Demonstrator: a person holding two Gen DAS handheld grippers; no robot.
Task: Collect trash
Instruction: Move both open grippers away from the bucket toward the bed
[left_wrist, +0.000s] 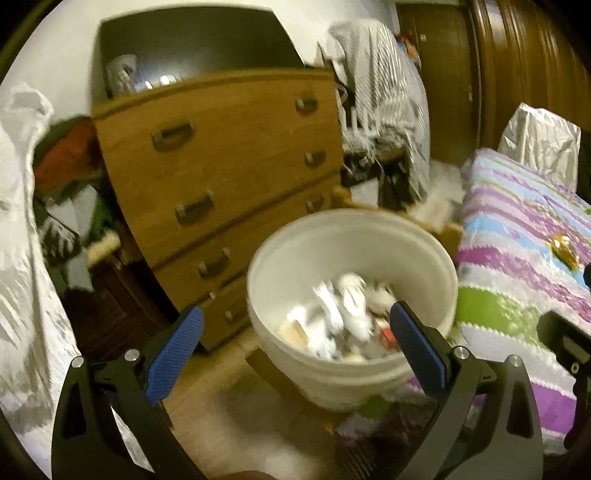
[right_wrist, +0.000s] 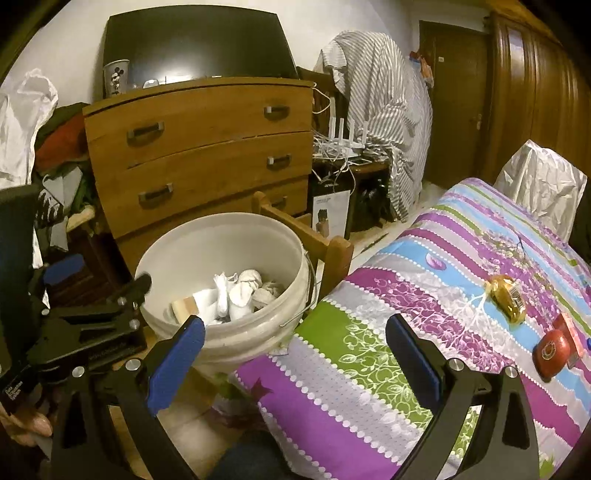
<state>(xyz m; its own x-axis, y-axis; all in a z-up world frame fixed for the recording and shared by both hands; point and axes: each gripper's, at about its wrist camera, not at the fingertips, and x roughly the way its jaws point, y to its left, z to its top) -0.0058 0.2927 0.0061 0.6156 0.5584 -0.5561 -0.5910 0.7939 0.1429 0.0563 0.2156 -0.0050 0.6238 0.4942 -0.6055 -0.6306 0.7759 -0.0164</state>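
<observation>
Left gripper: blue-padded fingers spread wide, nothing between them; it hangs just above the near rim of the bucket, and the view is smeared by motion.
Right gripper: fingers likewise spread and empty, poised over the near corner of the bed, with the bucket ahead to its left.
Bucket: white plastic pail with a thin wire handle hanging at its side, standing on the floor between the dresser and the bed, touching or nearly touching the bed's wooden post.
Trash in bucket: crumpled white paper or tissue wads heaped over a pale cardboard piece; in the left view a small red scrap seems to lie at the right of the heap, though blur makes it hard to be sure.
Gold wrapper: shiny, crinkled, amber-gold packet lying on the bed ahead and to the right of the right gripper.
Red round item: glossy red disc with a printed emblem, lying further right, beside a red carton.
Bed: quilt in purple, green, blue and white stripes.
Dresser: brown wood, behind the bucket.
</observation>
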